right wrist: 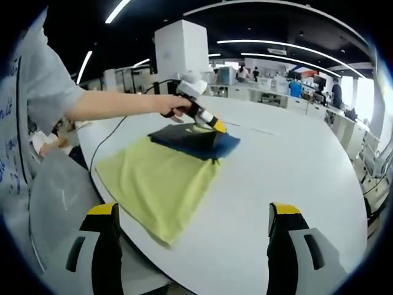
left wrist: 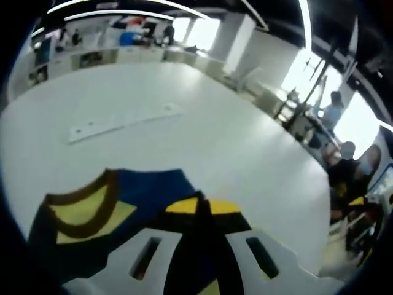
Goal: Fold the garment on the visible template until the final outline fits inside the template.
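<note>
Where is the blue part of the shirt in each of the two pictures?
Left gripper view: the blue part lies at the bottom, right above the left tool, which is shut on it.
Right gripper view: it lies mid-frame, on top of the yellow cloth, at the tip of the left tool.
Shared landmark: the white table.
</note>
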Demonstrator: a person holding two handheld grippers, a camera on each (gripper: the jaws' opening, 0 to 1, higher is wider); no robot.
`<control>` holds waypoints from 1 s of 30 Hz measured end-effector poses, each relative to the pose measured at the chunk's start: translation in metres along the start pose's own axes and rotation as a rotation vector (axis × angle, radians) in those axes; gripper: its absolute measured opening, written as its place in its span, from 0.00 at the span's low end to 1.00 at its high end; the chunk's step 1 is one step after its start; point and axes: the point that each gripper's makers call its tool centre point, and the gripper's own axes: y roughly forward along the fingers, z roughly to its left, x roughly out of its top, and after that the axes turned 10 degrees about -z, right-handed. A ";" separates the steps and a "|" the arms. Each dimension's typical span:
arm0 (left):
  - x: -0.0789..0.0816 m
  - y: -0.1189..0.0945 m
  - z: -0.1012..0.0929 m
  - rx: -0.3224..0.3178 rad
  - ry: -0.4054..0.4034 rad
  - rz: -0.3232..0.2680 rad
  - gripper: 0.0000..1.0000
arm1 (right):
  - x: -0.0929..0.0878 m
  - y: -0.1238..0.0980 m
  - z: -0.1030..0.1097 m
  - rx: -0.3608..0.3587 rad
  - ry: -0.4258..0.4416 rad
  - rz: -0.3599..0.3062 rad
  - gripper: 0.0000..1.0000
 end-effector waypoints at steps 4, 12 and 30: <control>0.002 0.001 -0.001 -0.019 0.013 -0.011 0.06 | -0.001 0.000 0.000 -0.003 -0.002 0.001 1.00; 0.008 0.001 -0.012 -0.061 0.011 -0.033 0.12 | 0.002 0.000 0.001 -0.004 -0.001 -0.007 1.00; 0.007 -0.022 -0.016 -0.090 0.116 -0.042 0.49 | 0.007 0.000 0.013 0.018 -0.017 -0.013 1.00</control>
